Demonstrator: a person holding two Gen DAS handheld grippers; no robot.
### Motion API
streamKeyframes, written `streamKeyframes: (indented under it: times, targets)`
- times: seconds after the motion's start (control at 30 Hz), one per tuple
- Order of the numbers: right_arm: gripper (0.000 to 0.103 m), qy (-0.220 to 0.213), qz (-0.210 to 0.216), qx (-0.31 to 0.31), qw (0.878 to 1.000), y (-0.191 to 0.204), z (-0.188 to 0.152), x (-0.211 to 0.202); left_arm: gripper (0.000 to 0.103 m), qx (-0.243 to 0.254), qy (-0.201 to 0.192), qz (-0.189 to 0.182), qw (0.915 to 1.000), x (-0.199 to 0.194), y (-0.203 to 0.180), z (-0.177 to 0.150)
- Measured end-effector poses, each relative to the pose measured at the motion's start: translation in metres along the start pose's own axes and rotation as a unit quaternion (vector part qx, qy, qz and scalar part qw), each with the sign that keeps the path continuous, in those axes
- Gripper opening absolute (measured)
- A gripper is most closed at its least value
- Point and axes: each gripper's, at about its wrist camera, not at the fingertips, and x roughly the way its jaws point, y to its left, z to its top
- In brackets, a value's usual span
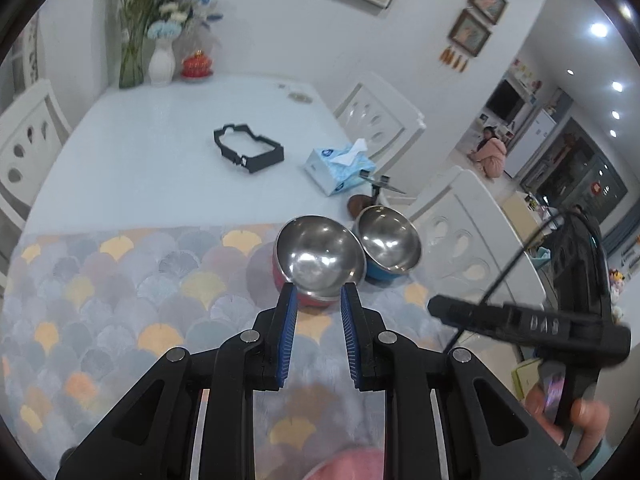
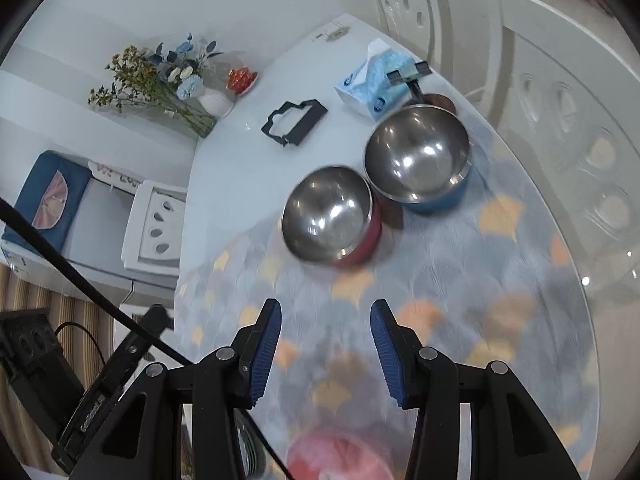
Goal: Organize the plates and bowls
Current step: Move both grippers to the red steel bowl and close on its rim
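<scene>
Two steel bowls stand side by side on the patterned mat (image 1: 120,280). The red-sided bowl (image 1: 316,256) (image 2: 326,216) is nearer and to the left of the blue-sided bowl (image 1: 386,238) (image 2: 416,156). My left gripper (image 1: 319,294) points down at the red bowl's near rim; its jaws are drawn almost together and pinch nothing. My right gripper (image 2: 326,312) hangs open over the mat, short of both bowls, with nothing between its pads. Its black body (image 1: 520,324) shows in the left wrist view, held by a hand. A blurred pink round thing (image 2: 340,460) lies right under the grippers.
Behind the bowls lie a tissue box (image 1: 340,168), a clip stand on a brown base (image 1: 372,196) and a black frame (image 1: 248,148). Flower vases (image 1: 162,60) stand at the table's far end. White chairs (image 1: 460,232) line the right side. A person (image 1: 490,152) crouches in the far room.
</scene>
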Motion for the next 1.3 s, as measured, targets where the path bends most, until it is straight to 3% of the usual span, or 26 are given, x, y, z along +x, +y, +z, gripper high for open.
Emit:
streamKeyframes:
  times: [0.2,0.27,0.47,0.57,0.6,0.73,0.9,0.97,1.3]
  targets:
    - [0.045,0.006,-0.006,0.000,1.000,-0.012,0.022,0.040,0.022,0.007,0.010,0.041,0.9991,0.042,0.000,0.012]
    - [0.045,0.008,-0.004,0.007,1.000,-0.016,0.027,0.052,0.031,-0.006,0.030,0.045,0.9985,0.061,0.007,0.015]
    - [0.045,0.036,-0.009,0.027,0.999,-0.026,0.044,0.090,0.032,-0.051,0.085,0.048,0.9939,0.113,0.031,0.031]
    - [0.054,0.040,-0.001,0.026,0.999,-0.028,0.049,0.103,0.044,-0.050,0.135,0.040,0.9888,0.141,0.034,0.032]
    - [0.054,0.039,-0.002,0.026,0.999,-0.029,0.050,0.105,0.044,-0.050,0.147,0.042,0.9870,0.149,0.035,0.031]
    - [0.054,0.043,-0.010,0.028,0.999,-0.036,0.052,0.114,0.049,-0.062,0.156,0.036,0.9852,0.161,0.042,0.026]
    - [0.054,0.061,-0.004,0.038,0.997,-0.044,0.051,0.129,0.056,-0.112,0.154,-0.021,0.9815,0.171,0.056,0.023]
    - [0.054,0.061,-0.007,0.040,0.997,-0.046,0.051,0.133,0.061,-0.119,0.154,-0.017,0.9807,0.175,0.059,0.022]
    - [0.050,0.043,-0.027,0.008,0.999,-0.043,0.054,0.142,0.060,-0.133,0.157,-0.033,0.9781,0.193,0.061,0.023]
